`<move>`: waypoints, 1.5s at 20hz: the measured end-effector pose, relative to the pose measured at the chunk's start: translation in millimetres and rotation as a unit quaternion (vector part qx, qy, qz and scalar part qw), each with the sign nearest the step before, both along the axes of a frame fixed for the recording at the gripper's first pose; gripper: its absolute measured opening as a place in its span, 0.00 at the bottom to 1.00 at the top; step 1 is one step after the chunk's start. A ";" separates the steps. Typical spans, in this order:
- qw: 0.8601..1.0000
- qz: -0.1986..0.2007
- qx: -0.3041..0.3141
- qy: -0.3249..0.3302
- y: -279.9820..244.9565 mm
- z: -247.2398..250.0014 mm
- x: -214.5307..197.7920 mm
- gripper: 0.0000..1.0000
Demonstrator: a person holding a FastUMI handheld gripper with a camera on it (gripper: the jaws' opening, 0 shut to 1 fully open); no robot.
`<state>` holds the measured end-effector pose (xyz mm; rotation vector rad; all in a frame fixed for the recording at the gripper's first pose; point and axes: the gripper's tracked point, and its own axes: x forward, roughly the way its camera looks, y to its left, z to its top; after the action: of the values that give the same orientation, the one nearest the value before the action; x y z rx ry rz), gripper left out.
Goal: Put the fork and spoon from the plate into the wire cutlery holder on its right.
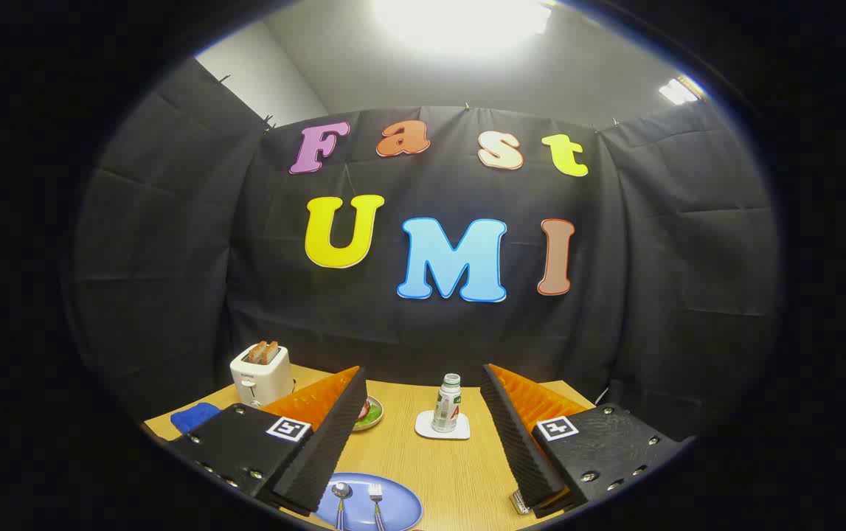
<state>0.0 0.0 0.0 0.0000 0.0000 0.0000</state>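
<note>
Jaws spread wide, holding nothing, gripper [423, 442] above the pale wood-grain bench [459, 472]. Round blue glossy plate [400, 501] at the bench's near edge, between the jaws, carries a metal spoon [341, 493] and metal fork [375, 493] side by side. Wire cutlery holder [518, 503] barely visible by the right jaw.

Gripper [426, 435] held level above the tabletop [459, 472], fingers [327, 435] spread wide apart, nothing clamped between them, both fingers angled outward from base to tip, ribbed inner faces turned toward each other, square marker on each finger mount
</note>
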 end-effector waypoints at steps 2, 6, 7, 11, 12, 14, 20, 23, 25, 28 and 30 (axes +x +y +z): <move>1.000 0.004 0.004 0.008 2.4 -4.3 1.3 0.96; 1.000 0.007 0.000 0.012 2.7 -5.3 2.2 0.96; 1.000 0.008 0.001 0.011 2.2 -4.5 2.3 0.96; 1.000 0.017 0.007 0.021 7.2 -11.4 4.1 0.96; 0.999 0.020 0.007 0.024 8.7 -13.5 4.2 0.96; 0.999 0.023 0.005 0.029 11.4 -16.5 3.8 0.96; 0.997 0.038 -0.015 0.067 19.9 -38.8 6.3 0.96; 0.994 0.052 -0.026 0.096 28.1 -54.4 7.1 0.96; 0.992 0.057 -0.027 0.110 31.7 -62.6 7.2 0.96; 0.989 0.062 -0.030 0.129 35.8 -73.9 8.7 0.96; 0.986 0.068 -0.035 0.146 39.7 -83.4 9.4 0.96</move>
<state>9.4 39.7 -83.4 -0.0712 0.2934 0.1364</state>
